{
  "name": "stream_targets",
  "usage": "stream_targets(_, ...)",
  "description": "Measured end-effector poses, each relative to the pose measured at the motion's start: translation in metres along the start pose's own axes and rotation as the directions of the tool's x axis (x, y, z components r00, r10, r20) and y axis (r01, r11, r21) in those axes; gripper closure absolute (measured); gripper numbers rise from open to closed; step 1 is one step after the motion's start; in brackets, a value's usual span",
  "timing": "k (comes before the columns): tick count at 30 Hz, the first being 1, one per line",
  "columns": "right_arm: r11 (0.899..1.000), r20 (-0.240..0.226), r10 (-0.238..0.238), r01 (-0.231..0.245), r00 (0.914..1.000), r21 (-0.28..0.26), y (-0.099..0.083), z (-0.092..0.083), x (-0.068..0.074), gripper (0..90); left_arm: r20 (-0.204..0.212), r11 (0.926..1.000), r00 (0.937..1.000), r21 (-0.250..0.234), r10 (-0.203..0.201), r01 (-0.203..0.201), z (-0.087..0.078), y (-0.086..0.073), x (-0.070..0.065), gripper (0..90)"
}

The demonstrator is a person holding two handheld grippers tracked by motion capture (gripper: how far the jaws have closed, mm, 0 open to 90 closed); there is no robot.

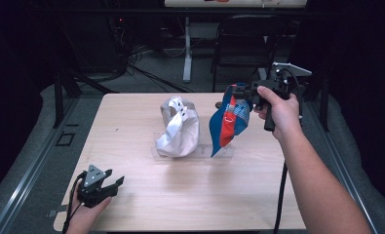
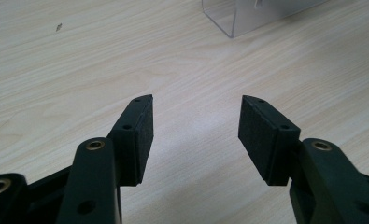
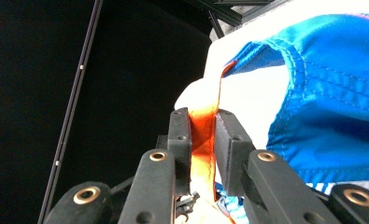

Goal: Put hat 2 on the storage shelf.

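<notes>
The right claw [image 3: 203,135] pinches the blue cap [image 1: 229,122] by its orange edge, probably lifting it off the stand; the left claw [image 1: 113,184] waits open, resting low over the desk [image 1: 146,195].

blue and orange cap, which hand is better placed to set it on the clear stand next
Right. The right gripper is shut on the blue and orange cap, holding it over the clear stand. The left gripper sits open at the table's near corner.

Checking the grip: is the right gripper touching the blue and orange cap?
Touching: the right gripper view shows the right gripper pinching the cap's orange edge.
</notes>
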State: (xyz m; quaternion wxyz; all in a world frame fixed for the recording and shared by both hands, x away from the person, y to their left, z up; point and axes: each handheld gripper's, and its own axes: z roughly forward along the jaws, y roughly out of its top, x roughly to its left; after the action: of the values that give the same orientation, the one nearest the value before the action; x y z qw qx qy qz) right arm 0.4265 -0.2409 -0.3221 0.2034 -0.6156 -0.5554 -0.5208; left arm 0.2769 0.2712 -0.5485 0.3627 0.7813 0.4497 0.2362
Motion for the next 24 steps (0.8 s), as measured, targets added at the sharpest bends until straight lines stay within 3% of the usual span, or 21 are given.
stream_targets(6,1.000,0.002,0.009,-0.009,1.0000,-0.007,-0.001,0.005,-0.002,77.8,0.000,0.9999,1.0000,-0.011,-0.001,0.001,0.001,-0.001,0.001,45.9)
stream_targets(13,0.999,0.003,-0.016,0.016,0.9999,-0.052,0.004,-0.004,0.009,77.8,0.002,1.0000,1.0000,-0.004,0.002,-0.002,0.000,0.000,0.000,45.9)
stream_targets(16,0.999,0.026,-0.016,0.017,0.9995,-0.035,0.003,-0.001,0.007,77.8,0.001,1.0000,1.0000,-0.007,0.000,0.000,0.000,0.000,0.000,45.9)
stream_targets(24,1.000,0.034,0.001,0.000,0.9994,-0.013,0.000,0.013,-0.003,77.7,-0.001,0.9999,1.0000,-0.011,-0.001,0.001,0.000,-0.001,0.001,45.9)
